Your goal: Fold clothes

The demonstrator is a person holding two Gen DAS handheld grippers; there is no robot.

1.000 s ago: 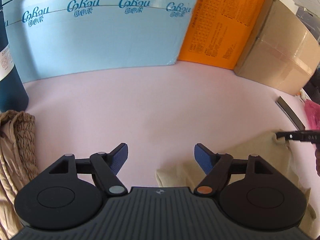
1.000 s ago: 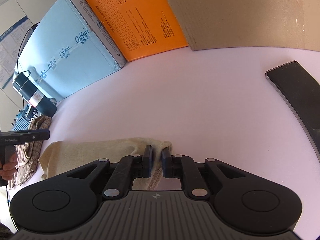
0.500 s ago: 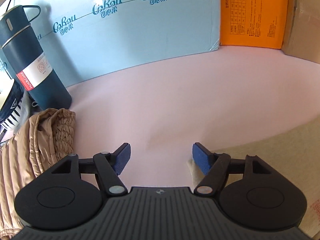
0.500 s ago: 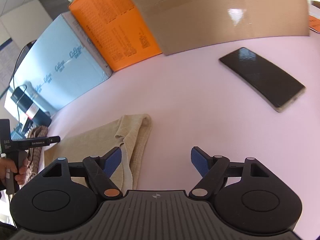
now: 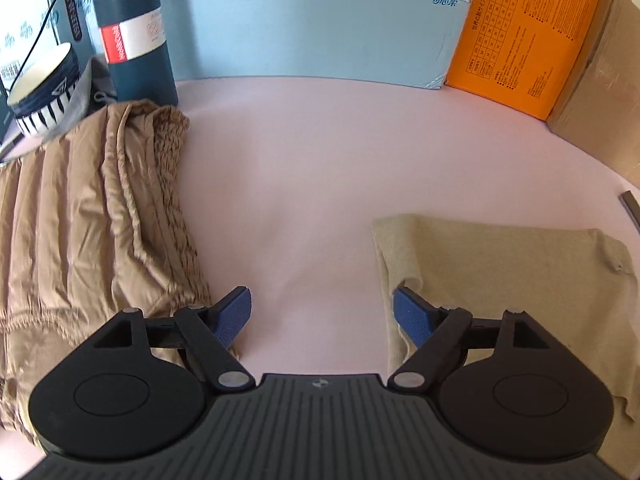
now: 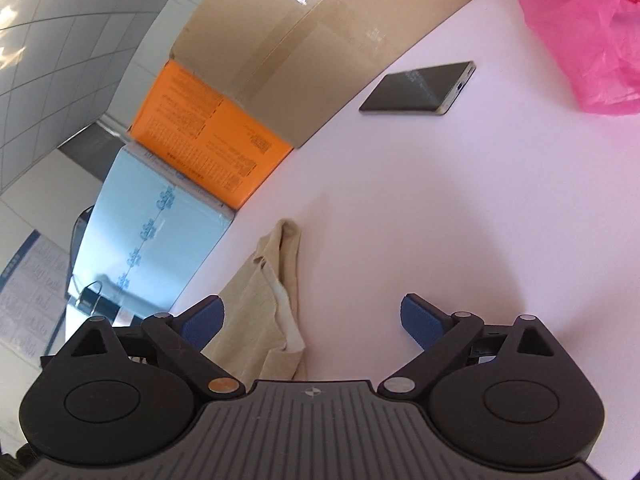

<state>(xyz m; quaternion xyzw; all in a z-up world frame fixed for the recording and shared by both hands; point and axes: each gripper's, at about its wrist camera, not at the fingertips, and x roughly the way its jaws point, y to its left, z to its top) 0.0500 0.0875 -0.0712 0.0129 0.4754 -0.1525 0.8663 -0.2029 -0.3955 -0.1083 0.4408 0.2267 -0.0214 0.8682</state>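
Beige cloth (image 5: 500,276) lying flat in a neat rectangle, lower right of the left view, so looks folded. Tan jacket (image 5: 80,232) bunched at left, probably still to go. Left gripper (image 5: 322,314) and right gripper (image 6: 310,320): jaws wide apart, holding nothing.

Brown garment (image 5: 80,240): runs off my left view's edge, lower part hidden under my claw. Beige cloth (image 5: 520,280): near edge covered likewise. Pink bag (image 6: 580,32): cut off at right. Orange box (image 5: 524,36) print: too small to read.
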